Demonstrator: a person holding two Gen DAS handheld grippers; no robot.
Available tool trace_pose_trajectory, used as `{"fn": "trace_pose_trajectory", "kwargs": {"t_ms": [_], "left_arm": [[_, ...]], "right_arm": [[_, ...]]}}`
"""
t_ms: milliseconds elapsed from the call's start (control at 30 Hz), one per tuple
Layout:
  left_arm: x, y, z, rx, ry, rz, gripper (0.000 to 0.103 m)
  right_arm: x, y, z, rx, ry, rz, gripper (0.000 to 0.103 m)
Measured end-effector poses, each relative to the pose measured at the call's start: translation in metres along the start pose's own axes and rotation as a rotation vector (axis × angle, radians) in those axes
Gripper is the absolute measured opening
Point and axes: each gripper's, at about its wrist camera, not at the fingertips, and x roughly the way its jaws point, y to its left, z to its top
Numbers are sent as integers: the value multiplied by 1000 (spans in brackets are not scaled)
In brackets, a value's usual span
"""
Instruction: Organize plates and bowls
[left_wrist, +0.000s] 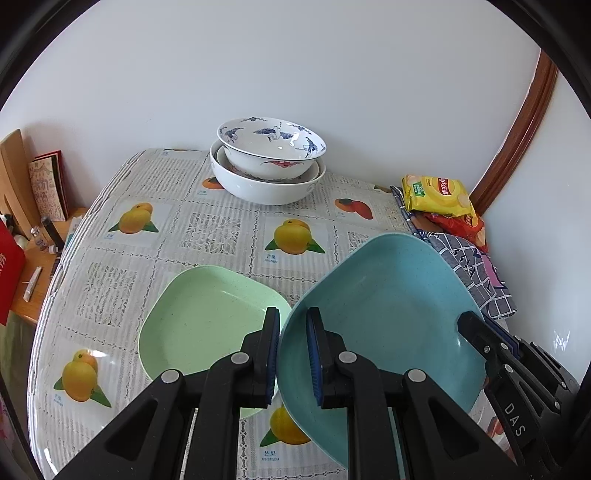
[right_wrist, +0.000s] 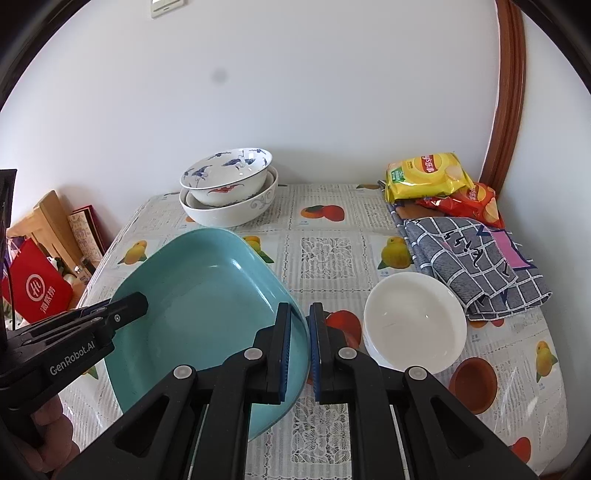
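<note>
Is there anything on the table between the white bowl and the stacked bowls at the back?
No. In the right wrist view, only bare tablecloth lies between the white bowl and the stacked bowls.

Teal plate (left_wrist: 388, 314), mint-green plate (left_wrist: 199, 317), blue-crane-painted bowl (left_wrist: 271, 147), plain white bowl (right_wrist: 413, 321), mango-printed tablecloth (left_wrist: 207, 229).

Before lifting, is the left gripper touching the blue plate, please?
Touching: the left wrist view shows the left gripper clamped on the blue plate's rim.
</note>
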Motion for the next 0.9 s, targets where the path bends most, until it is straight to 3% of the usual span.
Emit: {"fn": "trace_pose_trajectory", "kwargs": {"t_ms": [900], "left_arm": [[3, 40, -4, -67, 12, 38, 15]], "right_arm": [[17, 38, -2, -62, 25, 30, 10]]}}
